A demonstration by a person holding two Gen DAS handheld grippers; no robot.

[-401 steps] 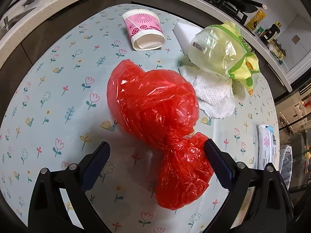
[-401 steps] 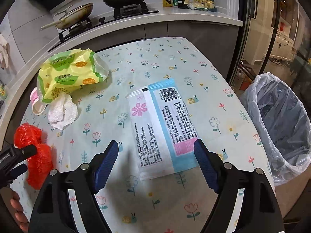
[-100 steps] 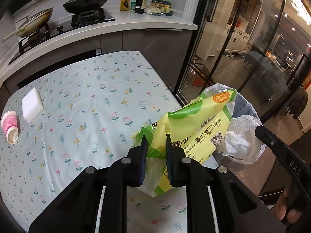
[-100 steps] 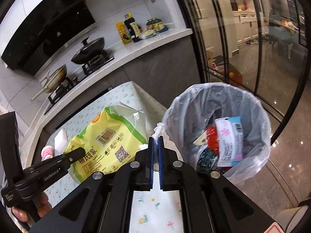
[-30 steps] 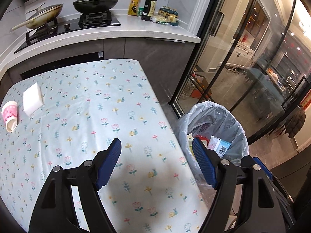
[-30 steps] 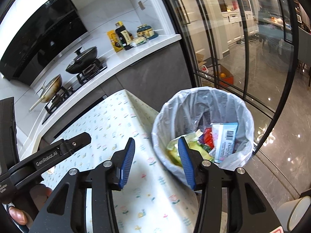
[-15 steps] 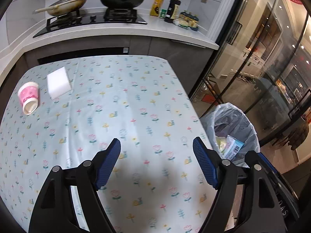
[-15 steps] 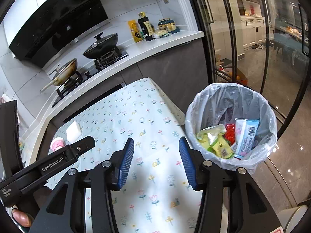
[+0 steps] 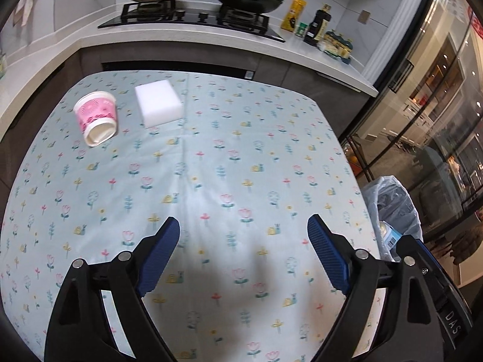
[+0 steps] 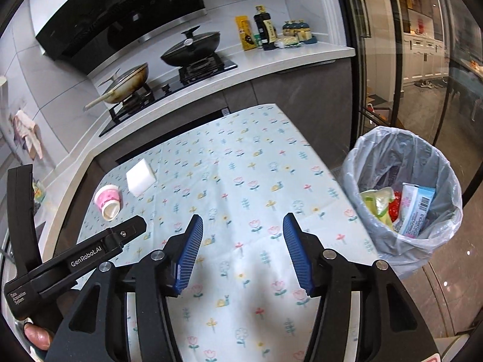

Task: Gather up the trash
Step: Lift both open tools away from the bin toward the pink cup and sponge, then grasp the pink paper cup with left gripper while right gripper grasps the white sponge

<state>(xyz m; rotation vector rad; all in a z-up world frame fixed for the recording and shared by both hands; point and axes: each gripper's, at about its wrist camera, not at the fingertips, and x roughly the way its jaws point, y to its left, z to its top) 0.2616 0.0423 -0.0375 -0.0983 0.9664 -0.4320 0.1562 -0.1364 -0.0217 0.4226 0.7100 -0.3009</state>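
Now the left gripper [image 9: 244, 252] is seen opening, nothing between its jaws, over the table [image 9: 211, 163]. Likewise the right gripper [image 10: 243, 253] is opening, empty. Beyond, a cup [image 9: 96, 118] lies tipped at the table's far left, just beside a sponge [image 9: 158, 107]. Right of the table, the bin [image 10: 404, 199] holds wrappers [image 10: 416, 208].

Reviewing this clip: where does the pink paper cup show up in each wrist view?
Left wrist: the pink paper cup lies on its side in the upper left, left of the white sponge block.
Right wrist: the cup is at mid-left, below-left of the same block.
Shared landmark: the white sponge block beside it.
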